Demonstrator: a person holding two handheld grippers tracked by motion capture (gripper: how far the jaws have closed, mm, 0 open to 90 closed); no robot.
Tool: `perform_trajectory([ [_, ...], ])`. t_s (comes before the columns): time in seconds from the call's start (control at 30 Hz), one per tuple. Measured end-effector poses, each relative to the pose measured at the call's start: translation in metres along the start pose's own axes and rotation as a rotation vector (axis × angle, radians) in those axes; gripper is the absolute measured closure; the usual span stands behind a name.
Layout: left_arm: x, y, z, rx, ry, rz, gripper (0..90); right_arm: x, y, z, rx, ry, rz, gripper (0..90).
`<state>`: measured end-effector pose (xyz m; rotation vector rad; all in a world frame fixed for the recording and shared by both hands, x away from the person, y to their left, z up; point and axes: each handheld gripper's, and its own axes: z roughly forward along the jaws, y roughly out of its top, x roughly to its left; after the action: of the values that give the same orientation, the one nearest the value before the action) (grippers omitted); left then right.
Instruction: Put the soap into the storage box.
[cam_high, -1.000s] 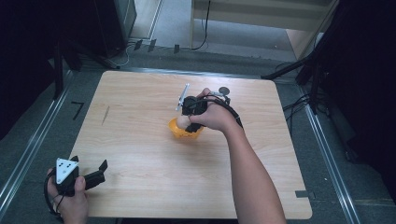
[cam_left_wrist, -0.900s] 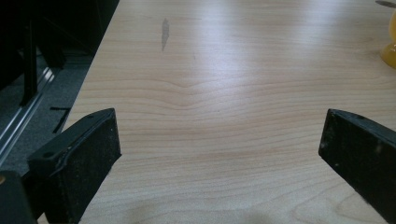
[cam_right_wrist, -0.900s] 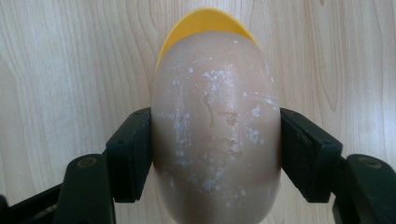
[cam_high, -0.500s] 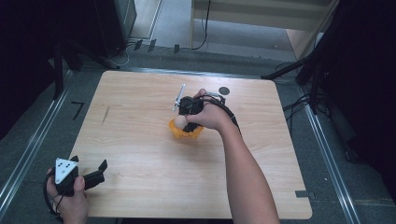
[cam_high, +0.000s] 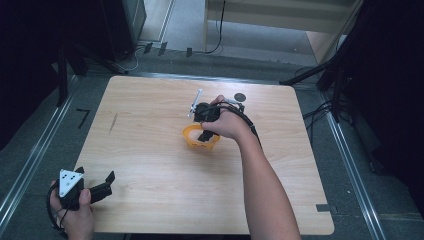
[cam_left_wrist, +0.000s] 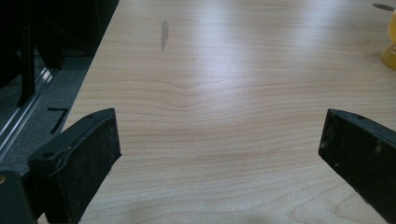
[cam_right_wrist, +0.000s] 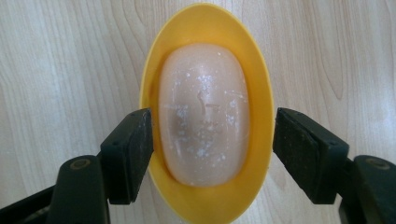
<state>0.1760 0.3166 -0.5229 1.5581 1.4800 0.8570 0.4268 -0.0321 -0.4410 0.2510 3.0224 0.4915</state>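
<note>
The right hand-held gripper (cam_right_wrist: 212, 154) hangs over the oval yellow plastic dish (cam_right_wrist: 208, 112), which stands near the middle of the light wooden table (cam_high: 150, 150), a little toward its far edge. A pale peach oval soap bar (cam_right_wrist: 203, 114) lies in the dish. The jaws have just been opening and stand released on either side, soap and dish between them. The left hand-held gripper (cam_left_wrist: 219, 154) rests wide open at the table's near left corner.
</note>
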Motion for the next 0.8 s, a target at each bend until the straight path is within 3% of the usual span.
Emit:
perform_trajectory([
  [0.5,-0.001,0.0,0.0,0.006,0.005,0.011,0.0,0.005,-0.038,-0.011,-0.066,-0.01,0.141,2.4],
  [0.8,-0.001,0.0,0.0,0.007,0.006,0.01,0.0,0.011,-0.069,-0.016,-0.096,0.002,0.205,0.0],
])
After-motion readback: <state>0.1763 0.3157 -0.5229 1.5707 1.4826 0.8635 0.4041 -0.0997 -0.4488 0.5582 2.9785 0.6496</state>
